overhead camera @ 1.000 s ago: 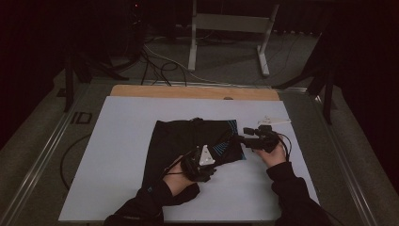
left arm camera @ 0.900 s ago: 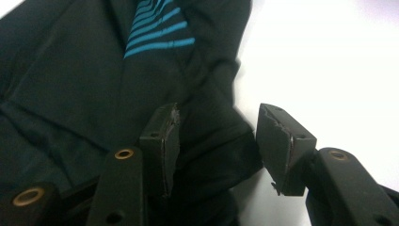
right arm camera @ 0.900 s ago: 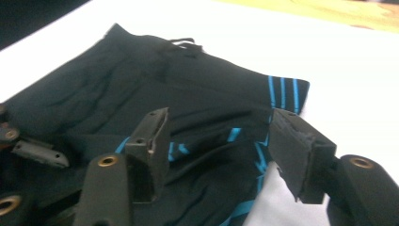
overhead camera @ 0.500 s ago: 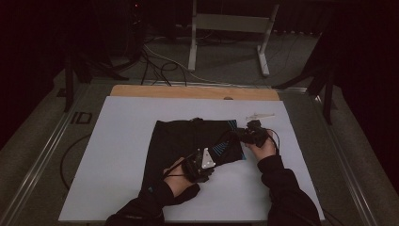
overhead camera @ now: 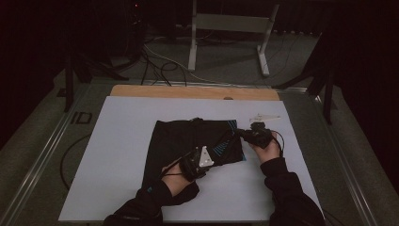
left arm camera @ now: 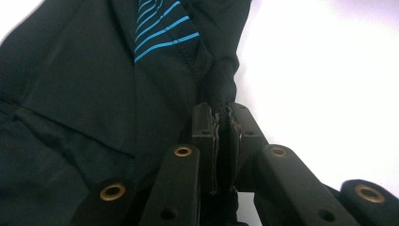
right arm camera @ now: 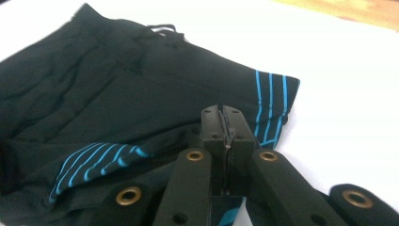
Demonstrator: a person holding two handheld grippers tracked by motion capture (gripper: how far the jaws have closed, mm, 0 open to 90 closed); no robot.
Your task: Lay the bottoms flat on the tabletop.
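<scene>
Black shorts point(overhead camera: 193, 141) with blue stripes lying on the white table point(overhead camera: 117, 155), left gripper point(overhead camera: 209, 161) just closed, pinching the near hem, right gripper point(overhead camera: 241, 133) just closed, clamping the striped right edge

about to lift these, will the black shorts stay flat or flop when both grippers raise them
Probably flop: the black shorts already lie creased and folded on the white mat. Thin fabric bunches between the left gripper pads, so it likely drapes. Looks light.
</scene>
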